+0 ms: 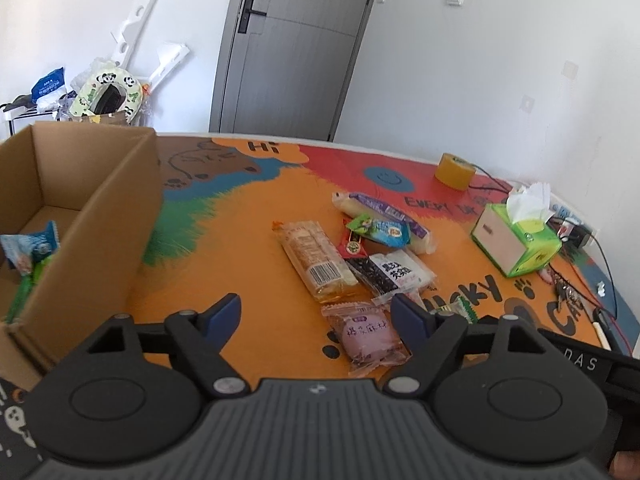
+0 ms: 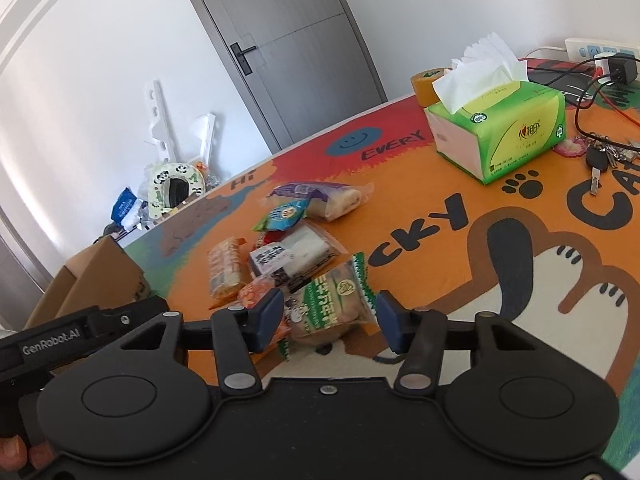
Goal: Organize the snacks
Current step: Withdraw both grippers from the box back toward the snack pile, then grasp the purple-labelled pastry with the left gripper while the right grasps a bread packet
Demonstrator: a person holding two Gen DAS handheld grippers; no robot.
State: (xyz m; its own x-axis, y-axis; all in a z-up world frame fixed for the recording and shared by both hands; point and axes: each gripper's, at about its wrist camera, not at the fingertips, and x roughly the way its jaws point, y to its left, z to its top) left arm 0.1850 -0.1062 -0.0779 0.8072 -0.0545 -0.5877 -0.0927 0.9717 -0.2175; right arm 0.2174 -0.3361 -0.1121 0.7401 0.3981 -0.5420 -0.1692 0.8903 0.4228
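While right claw (image 2: 330,322) gapes around green snack pack (image 2: 328,304), long axis pointing away; left claw (image 1: 316,314) open, empty

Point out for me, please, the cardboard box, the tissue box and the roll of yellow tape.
cardboard box (image 1: 100,216): left wrist view, on its outer side wall.
tissue box (image 2: 516,132): right wrist view, on its green front face.
roll of yellow tape (image 1: 454,174): left wrist view, on its outer curved side.

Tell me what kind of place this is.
Probably a room in a home: a grey door in a white wall, a cartoon play mat spread with snack packets, and a tissue box.
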